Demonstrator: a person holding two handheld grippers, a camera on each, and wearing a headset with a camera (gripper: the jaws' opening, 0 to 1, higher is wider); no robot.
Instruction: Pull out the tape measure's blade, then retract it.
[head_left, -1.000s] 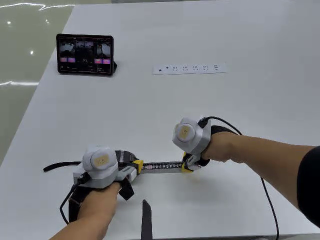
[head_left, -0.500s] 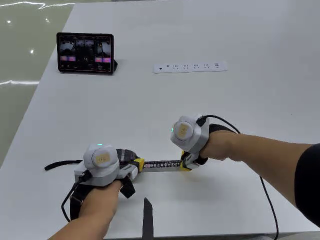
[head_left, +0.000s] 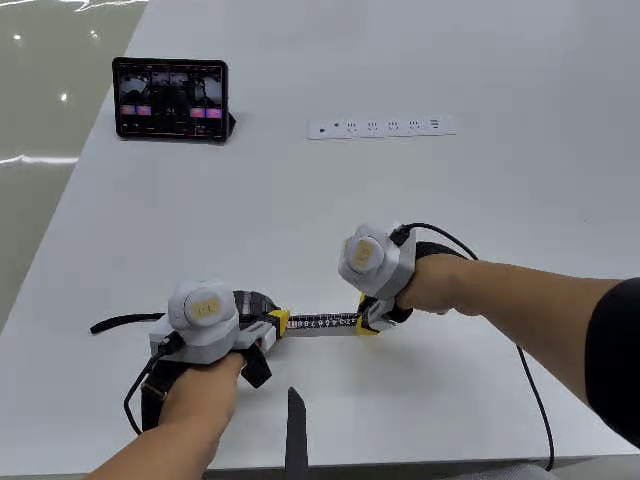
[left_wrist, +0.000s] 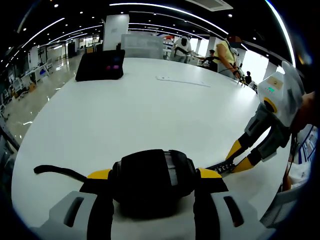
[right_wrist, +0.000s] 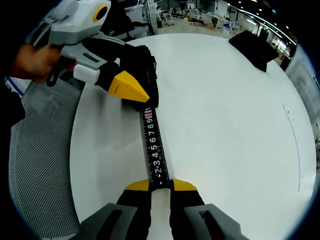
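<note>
Now, blade barely out: mid-pull, I'd say.
My left gripper (head_left: 258, 335) clamps the tape measure (head_left: 252, 303), lower left of head view; right gripper (right_wrist: 160, 186) pinches the blade (right_wrist: 152, 145) tip; next I draw it rightward.

Open-plan lab hall: ceiling light strips (left_wrist: 150, 5), desk rows (right_wrist: 210, 12), glossy floor (head_left: 50, 80).

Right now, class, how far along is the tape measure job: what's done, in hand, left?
Done: left gripper clamps the case; right gripper pinches the blade at its end. In hand: a short stretch is out between them, along the table. Left: likely more pulling, then retracting it into the case.
</note>
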